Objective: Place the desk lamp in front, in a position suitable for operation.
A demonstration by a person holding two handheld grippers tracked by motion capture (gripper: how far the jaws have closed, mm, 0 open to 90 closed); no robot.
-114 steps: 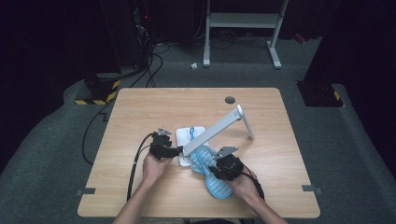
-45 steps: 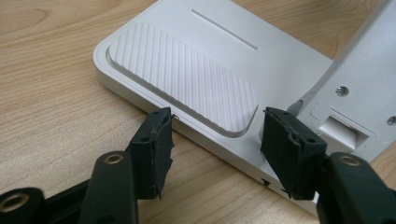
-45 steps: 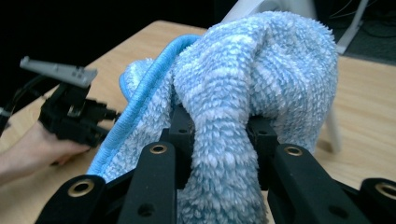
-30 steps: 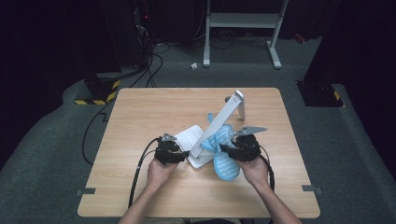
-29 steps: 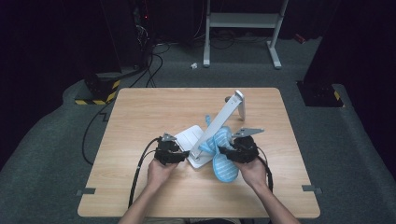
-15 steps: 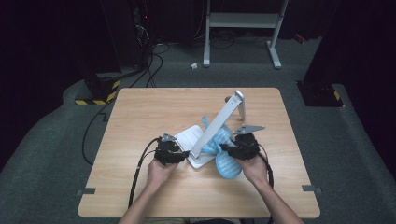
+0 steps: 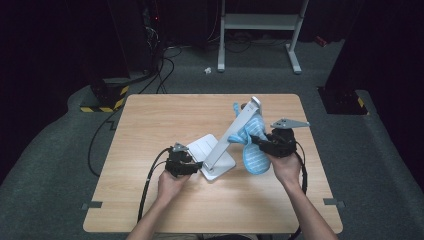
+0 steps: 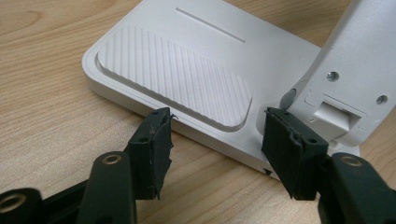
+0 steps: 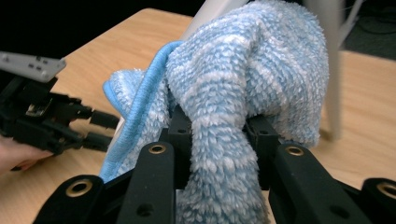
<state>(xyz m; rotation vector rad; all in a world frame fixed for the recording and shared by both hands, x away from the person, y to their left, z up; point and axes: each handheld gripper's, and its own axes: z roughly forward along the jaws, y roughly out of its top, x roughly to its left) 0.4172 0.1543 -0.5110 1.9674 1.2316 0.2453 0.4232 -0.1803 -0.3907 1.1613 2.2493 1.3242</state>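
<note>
On the desk (image 7: 150, 125) we saw the white lamp (image 7: 220, 155); its base edge lay between the half-open jaws of our left gripper (image 8: 215, 149). Our right gripper (image 9: 217, 135) was closed on the blue towel (image 9: 252, 70), pressed against the lamp arm.

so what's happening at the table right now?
A person is wiping a white desk lamp with a blue striped cloth. The right claw is shut on the cloth and holds it against the lamp's tilted arm. The left claw sits open at the lamp's base, one pad either side of its edge near the hinge.
</note>
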